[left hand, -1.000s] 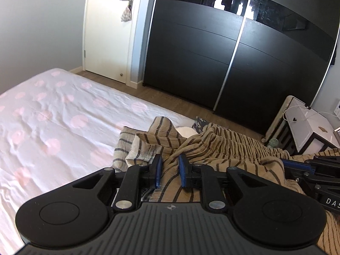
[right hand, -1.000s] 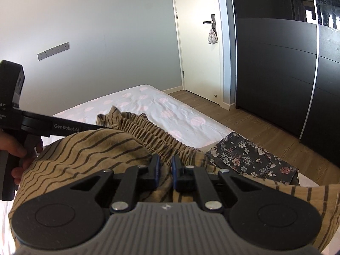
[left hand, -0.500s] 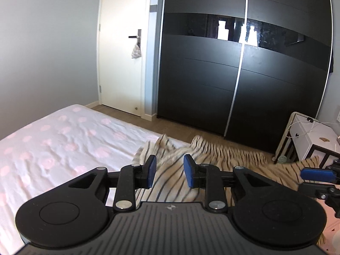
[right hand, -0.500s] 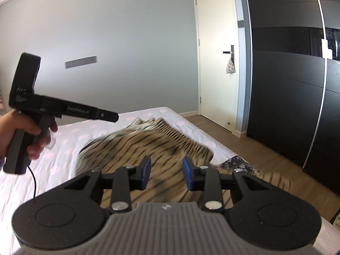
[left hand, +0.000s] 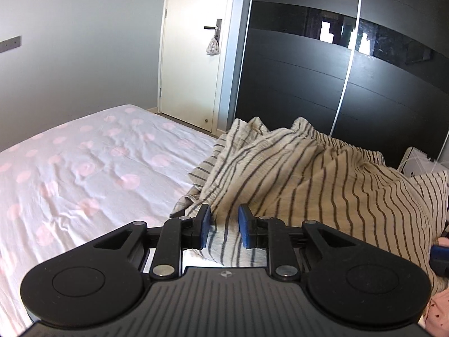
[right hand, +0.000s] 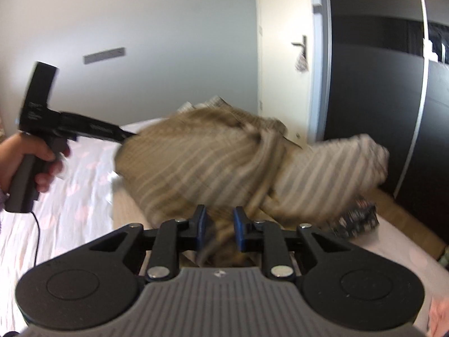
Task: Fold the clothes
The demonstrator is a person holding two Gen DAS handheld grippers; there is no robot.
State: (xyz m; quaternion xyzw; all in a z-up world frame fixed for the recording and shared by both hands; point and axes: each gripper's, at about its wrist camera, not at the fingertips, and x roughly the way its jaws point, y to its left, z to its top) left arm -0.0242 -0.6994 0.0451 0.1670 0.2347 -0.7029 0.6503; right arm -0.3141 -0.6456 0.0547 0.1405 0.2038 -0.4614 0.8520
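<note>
A tan garment with dark stripes (left hand: 308,174) billows in the air over the bed (left hand: 84,163), blurred in the right wrist view (right hand: 210,163). My left gripper (left hand: 223,226) has a fold of it between its blue pads, and its jaws are closing. In the right wrist view the left gripper (right hand: 120,134), held by a hand (right hand: 16,163), reaches into the garment's left edge. My right gripper (right hand: 220,229) has bunched striped cloth between its pads, and its jaws are closing too.
The bed's sheet is white with pink dots. A dark floral garment (right hand: 356,221) lies at the bed's right edge, and a pink cloth (left hand: 437,309) shows at lower right. A black sliding wardrobe (left hand: 336,84), a white door (left hand: 190,56) and wood floor lie beyond.
The striped garment has risen off the bed and spread in the air between the grippers. Both grippers moved up and across; their jaws look wider than a second ago.
</note>
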